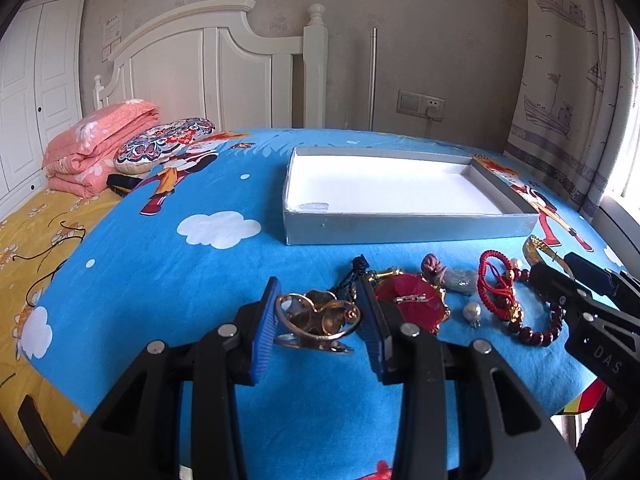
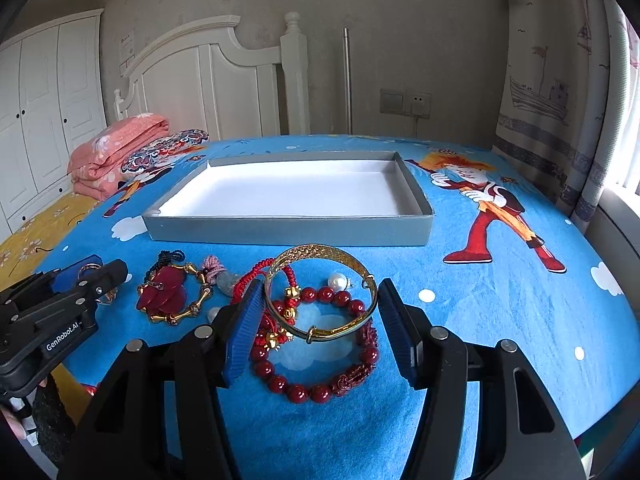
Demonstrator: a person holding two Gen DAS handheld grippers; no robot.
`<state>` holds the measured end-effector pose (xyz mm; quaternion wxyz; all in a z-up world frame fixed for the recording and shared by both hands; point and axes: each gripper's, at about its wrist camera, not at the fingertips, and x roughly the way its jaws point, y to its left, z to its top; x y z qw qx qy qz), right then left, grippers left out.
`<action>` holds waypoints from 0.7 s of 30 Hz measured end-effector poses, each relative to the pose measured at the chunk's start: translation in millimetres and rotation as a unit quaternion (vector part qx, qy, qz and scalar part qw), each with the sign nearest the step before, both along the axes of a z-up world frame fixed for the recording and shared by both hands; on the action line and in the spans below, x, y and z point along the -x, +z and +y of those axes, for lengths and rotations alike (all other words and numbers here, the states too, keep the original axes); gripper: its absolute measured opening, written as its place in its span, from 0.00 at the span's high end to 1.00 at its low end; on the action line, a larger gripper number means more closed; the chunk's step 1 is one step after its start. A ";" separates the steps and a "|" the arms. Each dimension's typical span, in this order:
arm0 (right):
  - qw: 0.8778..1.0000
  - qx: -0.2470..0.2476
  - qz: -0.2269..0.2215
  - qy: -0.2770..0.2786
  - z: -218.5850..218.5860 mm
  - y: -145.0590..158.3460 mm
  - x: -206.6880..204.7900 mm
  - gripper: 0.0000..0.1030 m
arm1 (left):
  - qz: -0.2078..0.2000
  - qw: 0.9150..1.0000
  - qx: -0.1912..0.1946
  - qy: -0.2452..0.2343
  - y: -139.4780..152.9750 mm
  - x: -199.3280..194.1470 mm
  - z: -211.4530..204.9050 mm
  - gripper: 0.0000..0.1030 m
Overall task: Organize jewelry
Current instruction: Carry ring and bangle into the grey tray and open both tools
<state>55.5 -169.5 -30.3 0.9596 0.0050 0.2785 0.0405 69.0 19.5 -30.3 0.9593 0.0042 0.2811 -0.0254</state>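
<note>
My L tongs (image 1: pixel 316 320) sit open w/ gold clip (image 1: pixel 318 318) between pads; R tongs (image 2: pixel 320 320) open around gold bangle (image 2: pixel 320 292).

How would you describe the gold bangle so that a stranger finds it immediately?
Start at the grey tray on the blue bedsheet. In front of its near wall lies the jewelry; the gold bangle sits between the right gripper fingers, overlapping the red bead bracelet. It alone is a solid, smooth metal hoop.

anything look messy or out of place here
Yes: the gold bangle, red bead bracelet and red cord bracelet lie overlapping in a tangle on the blue cloth, while the grey tray behind holds no jewelry.
</note>
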 end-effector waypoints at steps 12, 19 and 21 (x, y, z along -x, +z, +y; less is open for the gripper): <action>1.000 0.001 -0.003 -0.004 -0.7 9.8 -4.0 0.46 | -0.020 1.000 -0.003 -0.015 15.7 0.7 -11.7 0.63; 1.000 0.010 0.003 -0.010 -4.3 25.0 -32.5 0.46 | -0.012 1.000 -0.007 -0.018 35.2 -29.5 -24.4 0.63; 1.000 0.012 0.006 -0.009 -4.6 29.8 -45.0 0.46 | -0.006 1.000 -0.012 -0.019 40.9 -42.5 -28.6 0.63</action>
